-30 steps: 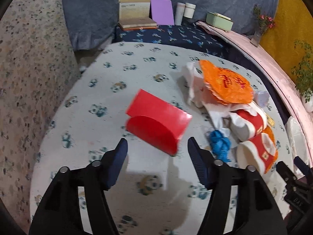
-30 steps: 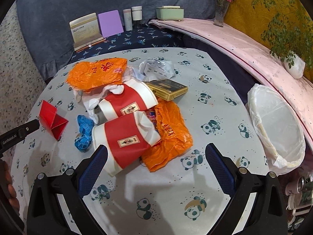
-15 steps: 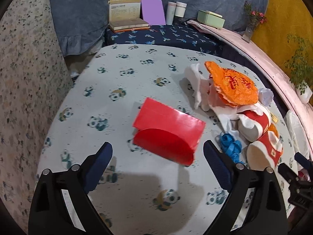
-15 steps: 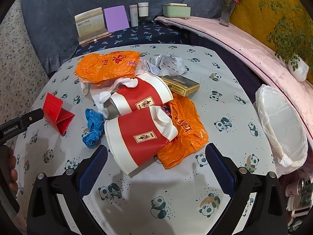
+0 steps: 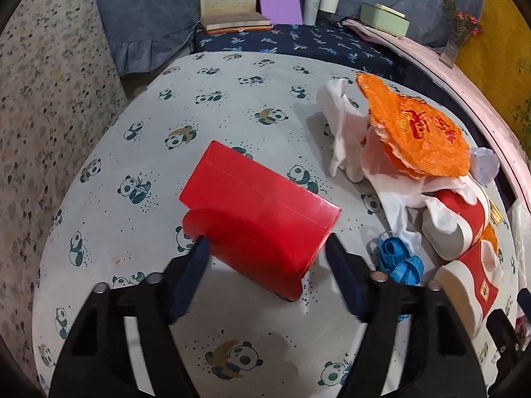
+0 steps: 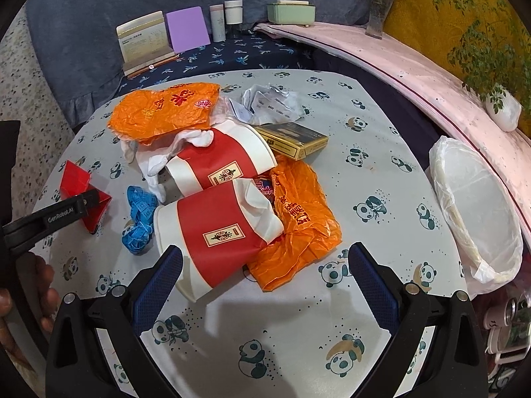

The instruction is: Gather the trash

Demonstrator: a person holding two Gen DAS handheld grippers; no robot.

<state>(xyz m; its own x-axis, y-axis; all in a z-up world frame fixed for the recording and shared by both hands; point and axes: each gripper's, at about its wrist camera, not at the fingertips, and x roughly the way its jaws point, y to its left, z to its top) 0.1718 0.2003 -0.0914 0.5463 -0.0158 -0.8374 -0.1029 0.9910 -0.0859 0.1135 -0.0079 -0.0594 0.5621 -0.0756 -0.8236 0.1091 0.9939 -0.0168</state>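
Note:
A red folded paper box lies on the panda-print table, and it also shows in the right wrist view. My left gripper is open with its fingers on either side of the box's near end. My right gripper is open and empty, its fingers on either side of the near end of a red-and-white paper cup. Around it lie a second cup, orange bags, a blue tape, white plastic, crumpled paper and a gold box.
A bin lined with a white bag stands off the table's right edge. Behind the table a dark shelf holds a booklet, a purple card, two bottles and a green box. A pink ledge runs along the right.
My left gripper has moved forward and narrowed around the red box's near end. My right gripper has come closer to the near paper cup.

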